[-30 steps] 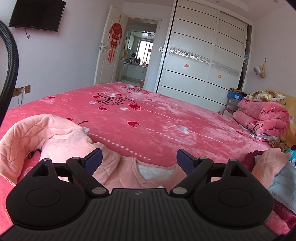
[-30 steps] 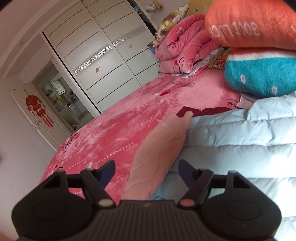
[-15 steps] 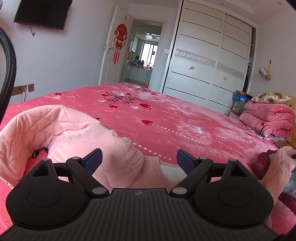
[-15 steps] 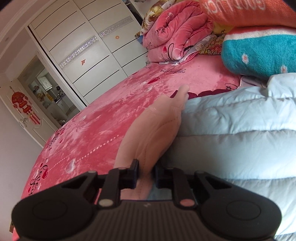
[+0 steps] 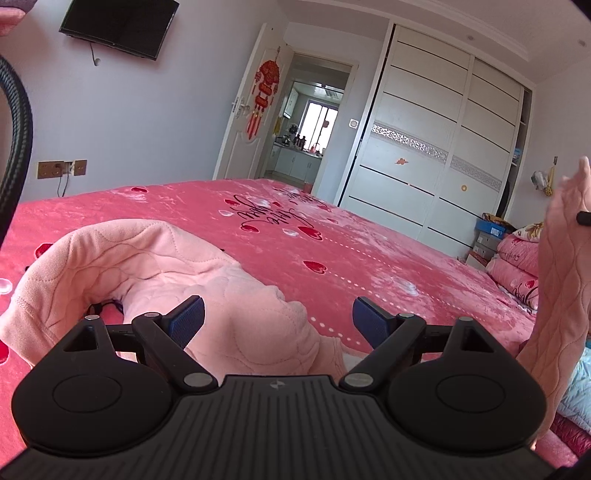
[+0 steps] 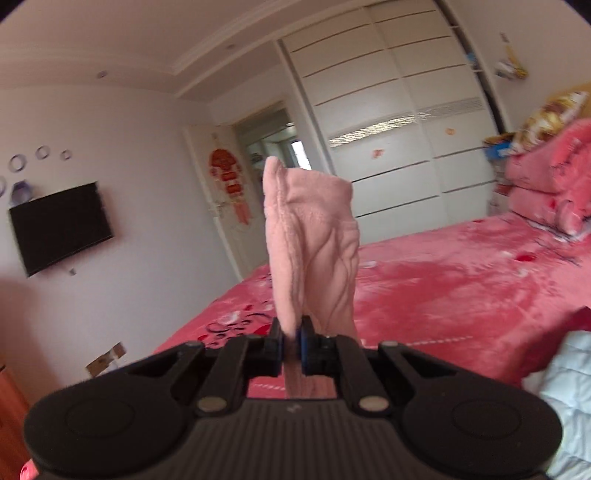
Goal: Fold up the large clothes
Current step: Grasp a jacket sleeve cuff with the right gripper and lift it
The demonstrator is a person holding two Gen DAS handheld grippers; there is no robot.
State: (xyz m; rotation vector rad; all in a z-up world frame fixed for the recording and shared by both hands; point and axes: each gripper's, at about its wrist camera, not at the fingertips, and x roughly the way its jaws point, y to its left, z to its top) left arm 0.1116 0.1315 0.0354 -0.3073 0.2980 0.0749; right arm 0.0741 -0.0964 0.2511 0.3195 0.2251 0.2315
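Note:
A pale pink quilted garment (image 5: 155,280) lies bunched on the pink bed (image 5: 332,240). My left gripper (image 5: 277,319) is open and empty, its jaws wide apart just above the garment's rumpled body. My right gripper (image 6: 291,338) is shut on the garment's sleeve (image 6: 314,240), which stands up above the jaws. The lifted sleeve also shows at the right edge of the left wrist view (image 5: 561,295).
A light blue quilted coat (image 6: 569,398) lies at the bed's right side. Folded pink blankets (image 6: 550,177) are stacked by the white wardrobe (image 5: 443,155). An open door (image 5: 310,122) and a wall TV (image 5: 118,26) are behind the bed.
My right gripper, shut on the sleeve since half a second ago, has lifted it high off the bed and swung left. My left gripper stayed open and moved closer over the garment.

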